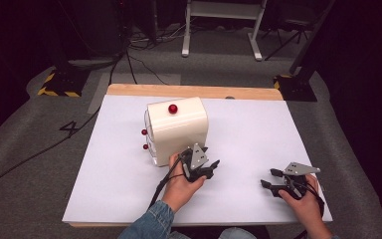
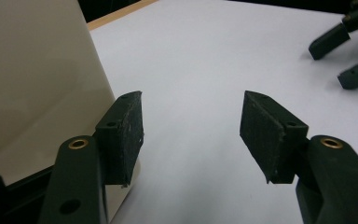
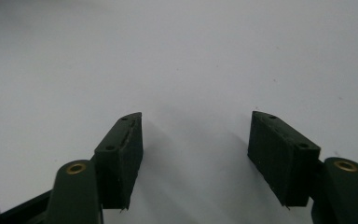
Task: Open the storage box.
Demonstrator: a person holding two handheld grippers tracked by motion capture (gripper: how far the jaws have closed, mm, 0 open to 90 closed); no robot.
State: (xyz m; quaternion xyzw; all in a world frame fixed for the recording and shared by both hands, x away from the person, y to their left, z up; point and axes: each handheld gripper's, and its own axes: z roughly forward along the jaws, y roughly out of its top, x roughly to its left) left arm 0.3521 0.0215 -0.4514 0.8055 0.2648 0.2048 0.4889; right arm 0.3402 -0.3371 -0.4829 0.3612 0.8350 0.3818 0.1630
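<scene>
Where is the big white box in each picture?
High view: the white box stands left of the table's middle, with the left tool just by its near corner.
Left gripper view: its wall is at the left edge.
Right gripper view: I can't spot it here.
Shared landmark: the white tabletop.

The white counter (image 1: 258,134) is lit brightly and evenly from above, while the floor and room around it fall off into near black. The cream box (image 1: 178,130) carries a soft sheen on its top, without harsh glare. The high view is soft and slightly blurred, and its edges bow outward. In the right gripper view, faint diffuse shadows lie on the counter beneath the right hand-held gripper (image 3: 196,158); the far surface blurs into grey. In the left gripper view, the box's wall (image 2: 32,79) is dim and unfocused.
</scene>
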